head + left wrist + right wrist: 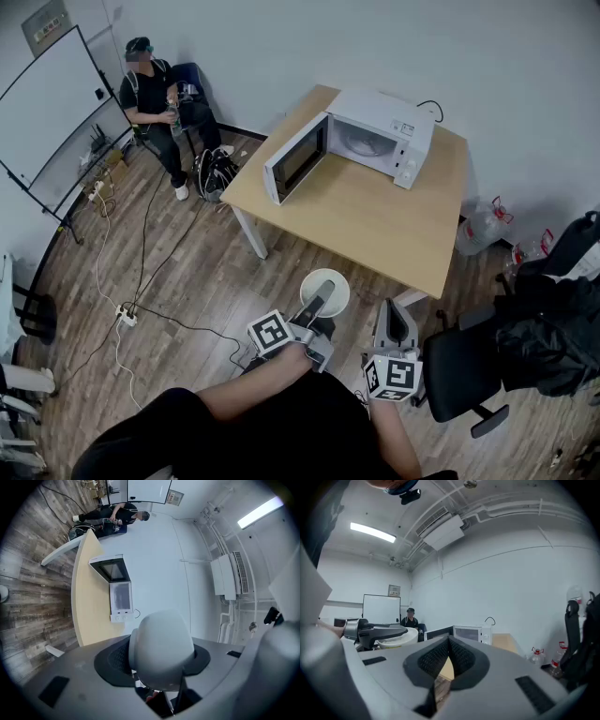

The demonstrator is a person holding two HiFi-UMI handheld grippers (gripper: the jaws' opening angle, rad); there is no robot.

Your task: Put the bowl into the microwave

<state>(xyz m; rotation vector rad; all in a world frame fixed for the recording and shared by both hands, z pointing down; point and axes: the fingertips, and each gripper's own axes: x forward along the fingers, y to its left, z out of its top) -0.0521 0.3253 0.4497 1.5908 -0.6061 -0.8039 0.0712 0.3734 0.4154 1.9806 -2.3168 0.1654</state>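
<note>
L gripper (322, 292) fingers hold bowl (161, 644); R gripper (396, 317) fingers shut, empty. Best keep bowl lvl, clear open door (295, 159), set inside microwave (384, 131) on bench (375, 225).

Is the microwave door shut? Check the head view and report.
No. The microwave has its door swung wide open to the left, leaving the white cavity exposed.
</note>
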